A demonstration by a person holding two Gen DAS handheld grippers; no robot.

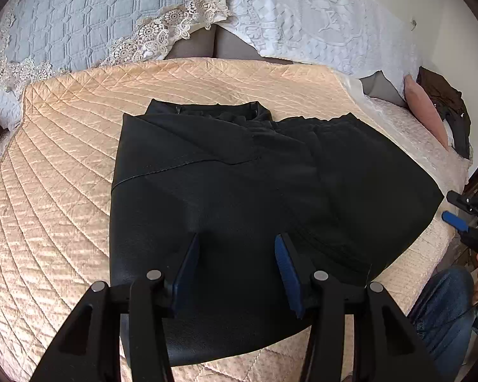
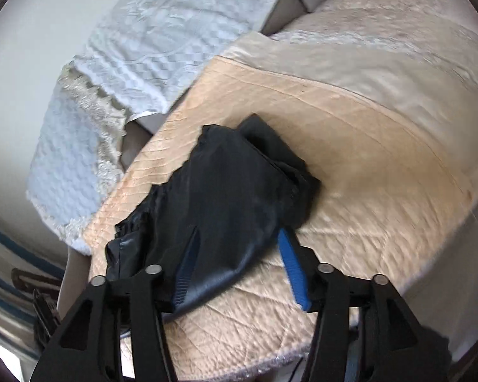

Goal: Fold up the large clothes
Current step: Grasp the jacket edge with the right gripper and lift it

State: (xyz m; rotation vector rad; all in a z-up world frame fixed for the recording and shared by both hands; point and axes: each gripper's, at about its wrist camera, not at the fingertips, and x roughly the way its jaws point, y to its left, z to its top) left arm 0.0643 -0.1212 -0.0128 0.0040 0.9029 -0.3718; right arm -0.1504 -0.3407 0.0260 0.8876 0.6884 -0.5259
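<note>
Where quilt point(image 1: 57, 165) lies bare, folded garment point(image 1: 239, 172) edges end.

Both tools are showing the same build: the left gripper point(image 1: 237, 238) and the right gripper point(image 2: 237, 235) are wearing matte black linkage arms with triangular cut-outs, round silver pivot pins point(image 1: 154, 274) and ribbed blue pads point(image 2: 292, 264) lining the fingers. The person is wearing blue denim jeans point(image 1: 443, 308), and a thin black cable point(image 1: 455, 313) is trailing across them.
</note>
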